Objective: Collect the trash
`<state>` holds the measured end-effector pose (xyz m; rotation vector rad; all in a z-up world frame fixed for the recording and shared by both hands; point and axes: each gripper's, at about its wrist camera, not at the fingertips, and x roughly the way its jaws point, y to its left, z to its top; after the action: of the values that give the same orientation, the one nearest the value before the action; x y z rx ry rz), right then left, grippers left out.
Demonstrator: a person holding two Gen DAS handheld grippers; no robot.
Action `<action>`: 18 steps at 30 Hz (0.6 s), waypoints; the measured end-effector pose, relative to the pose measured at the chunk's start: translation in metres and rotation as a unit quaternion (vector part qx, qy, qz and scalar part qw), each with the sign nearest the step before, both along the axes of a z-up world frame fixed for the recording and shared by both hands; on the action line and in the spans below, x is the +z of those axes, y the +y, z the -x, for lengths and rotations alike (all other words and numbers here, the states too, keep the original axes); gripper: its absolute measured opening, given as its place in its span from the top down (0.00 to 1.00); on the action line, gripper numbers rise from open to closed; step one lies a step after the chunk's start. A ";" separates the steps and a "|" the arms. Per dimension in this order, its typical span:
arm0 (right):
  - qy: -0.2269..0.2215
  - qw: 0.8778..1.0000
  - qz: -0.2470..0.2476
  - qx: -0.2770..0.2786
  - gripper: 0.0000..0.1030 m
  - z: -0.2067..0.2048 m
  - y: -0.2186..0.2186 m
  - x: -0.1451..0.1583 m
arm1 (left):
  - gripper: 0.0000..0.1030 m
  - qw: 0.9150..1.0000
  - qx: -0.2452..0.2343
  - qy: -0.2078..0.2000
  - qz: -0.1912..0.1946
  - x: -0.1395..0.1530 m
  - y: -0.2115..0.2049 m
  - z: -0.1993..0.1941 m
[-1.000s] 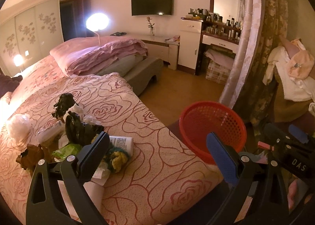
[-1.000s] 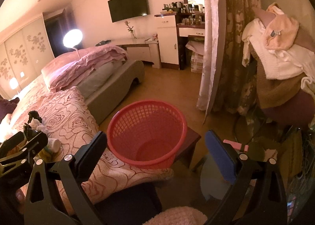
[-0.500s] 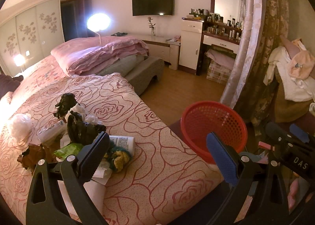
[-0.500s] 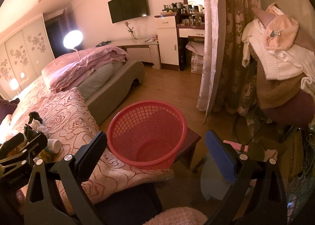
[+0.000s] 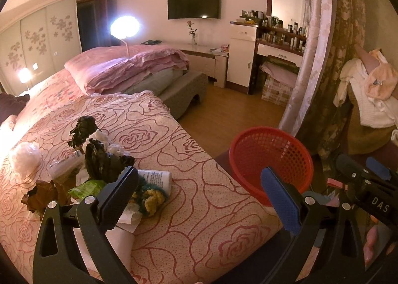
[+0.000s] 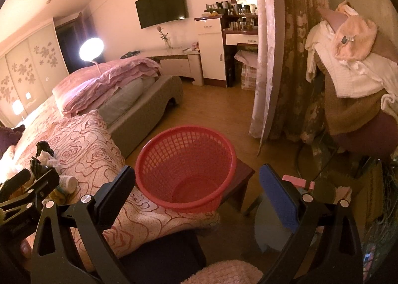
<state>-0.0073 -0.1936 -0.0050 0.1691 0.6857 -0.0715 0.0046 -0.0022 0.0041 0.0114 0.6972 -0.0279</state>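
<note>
Trash pile point(image 5: 99, 172) on bedspread point(image 5: 199, 209), lengthwise away from red basket point(image 5: 271, 159).

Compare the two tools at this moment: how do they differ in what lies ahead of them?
The left tool looks over the trash pile on the bed; the right tool faces the red basket, which looks empty. Both are open and hold nothing.

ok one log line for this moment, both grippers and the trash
left gripper: open, empty | right gripper: open, empty | trash pile: on bedspread, untouched | red basket: empty, beside bed
</note>
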 end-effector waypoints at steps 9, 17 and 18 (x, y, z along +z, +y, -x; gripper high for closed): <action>0.000 1.000 -0.001 0.000 0.07 0.000 -0.001 0.000 | 0.08 1.000 -0.001 0.000 0.000 0.000 0.000 0.000; 0.007 1.000 -0.006 0.004 0.07 0.000 0.006 -0.007 | 0.08 1.000 0.013 -0.004 0.002 0.002 0.014 0.004; 0.009 1.000 -0.008 0.006 0.07 0.000 0.006 -0.008 | 0.08 1.000 0.017 -0.004 0.002 0.002 0.019 0.004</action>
<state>-0.0069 -0.1875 -0.0130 0.1800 0.7058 -0.0569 0.0001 0.0168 0.0064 -0.0049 0.6891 0.0030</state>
